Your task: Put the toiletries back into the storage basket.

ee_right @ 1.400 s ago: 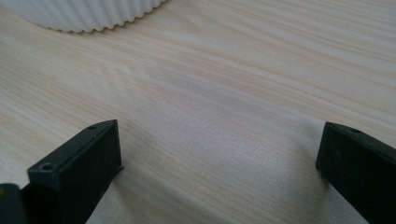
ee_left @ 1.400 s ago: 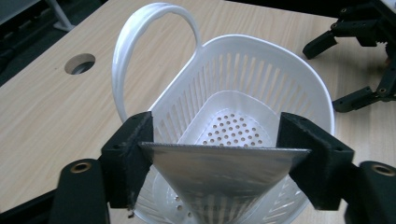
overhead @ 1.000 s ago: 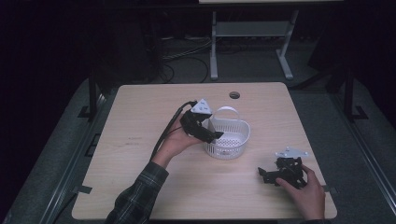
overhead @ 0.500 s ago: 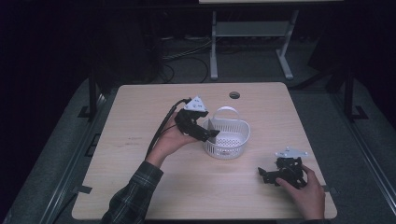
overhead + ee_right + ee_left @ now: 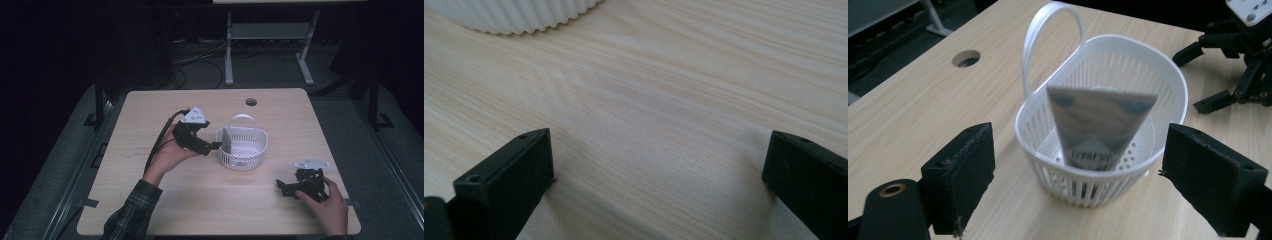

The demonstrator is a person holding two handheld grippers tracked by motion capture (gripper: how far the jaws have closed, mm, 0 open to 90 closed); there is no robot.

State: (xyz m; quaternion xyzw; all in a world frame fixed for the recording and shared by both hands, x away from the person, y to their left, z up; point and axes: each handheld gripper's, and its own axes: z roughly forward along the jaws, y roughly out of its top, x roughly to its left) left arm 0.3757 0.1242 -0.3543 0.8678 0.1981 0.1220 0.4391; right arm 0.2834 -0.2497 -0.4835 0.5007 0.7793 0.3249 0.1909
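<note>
Two claws at the worktop (image 5: pixel 150 200), both w/ jaws spread wide, nothing gripped.

Left claw (image 5: pixel 214 146) held up off the wood in left hand (image 5: pixel 170 152), just beside the near-left rim of white basket (image 5: pixel 242 150), pointing at it; grey plate on top, cable trailing back along the forearm, plaid sleeve at bottom edge. From left gripper view: both black jaws far apart at the bottom corners, basket (image 5: pixel 1108 145) between and beyond them, not touched.

White basket approx. mid-worktop, slatted sides, perforated floor, thin handle arched upright at far side. Grey tube (image 5: pixel 226 141) inside it, standing tilted w/ broad flat end up, narrow end down on basket floor, leaning toward the left wall. Same tube (image 5: pixel 1100 127) blurred in left gripper view; dark lettering low on it, unreadable.

Right claw (image 5: pixel 281 186) low at near-right part of worktop, in right hand (image 5: pixel 327 205), well apart from basket, aimed left. Right gripper view: jaws wide, bare wood grain between, ribbed white basket base (image 5: pixel 514 15) at top-left corner. Can't tell whether resting on the wood or just above.

Round cable hole (image 5: pixel 251 102) near far edge, beyond basket.
</note>
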